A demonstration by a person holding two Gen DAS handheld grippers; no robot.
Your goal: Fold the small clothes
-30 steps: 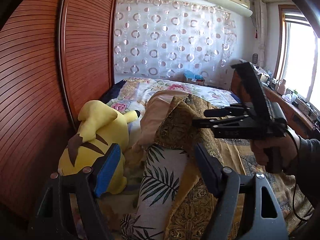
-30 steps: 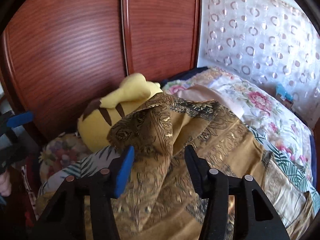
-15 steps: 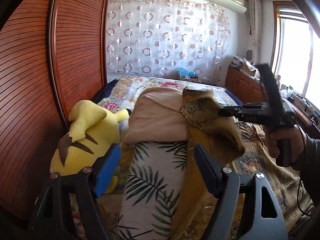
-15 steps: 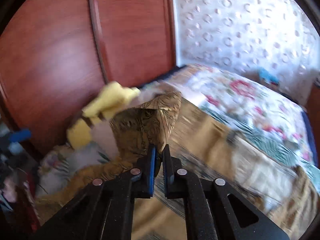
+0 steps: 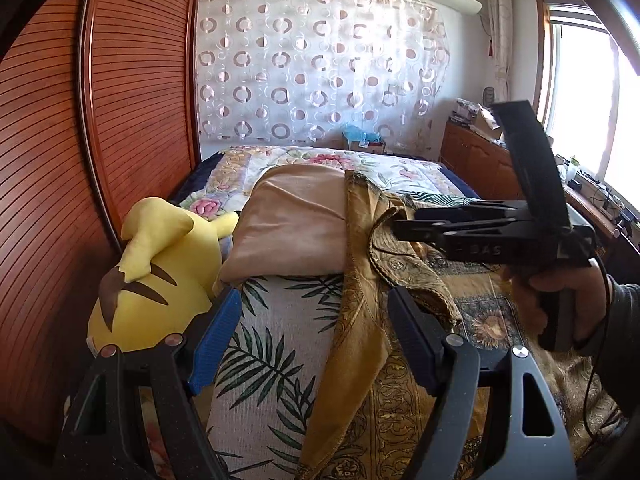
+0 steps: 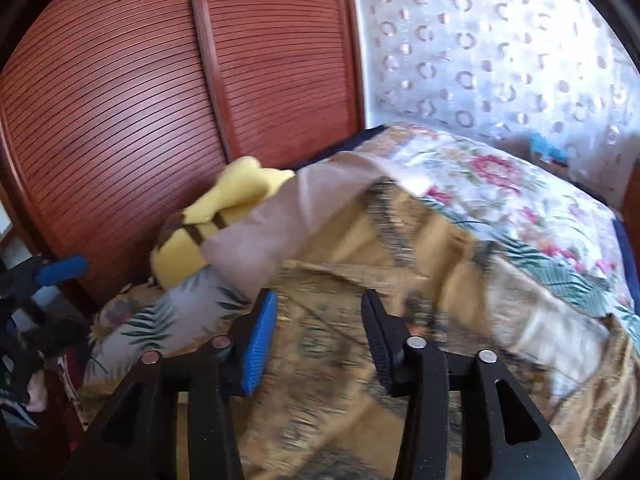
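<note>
A gold patterned cloth (image 5: 360, 320) lies over the bed and drapes across a leaf-print pillow (image 5: 272, 360). In the right wrist view the cloth (image 6: 360, 380) is blurred and lies below the fingers. My left gripper (image 5: 316, 340) is open and empty, its blue pads either side of the pillow and the cloth's edge. My right gripper (image 6: 316, 332) is open and empty above the cloth. It also shows in the left wrist view (image 5: 400, 228), with its tip at a raised fold of the cloth.
A yellow plush toy (image 5: 156, 280) lies at the left by the wooden wardrobe doors (image 5: 80, 160). A tan pillow (image 5: 296, 228) rests behind the leaf pillow. A floral quilt (image 5: 320, 164) covers the far bed. A wooden cabinet (image 5: 480, 160) stands at the right under the window.
My right gripper was shut on a raised corner of the gold cloth half a second ago. It has opened and the cloth has dropped back onto the bed.
</note>
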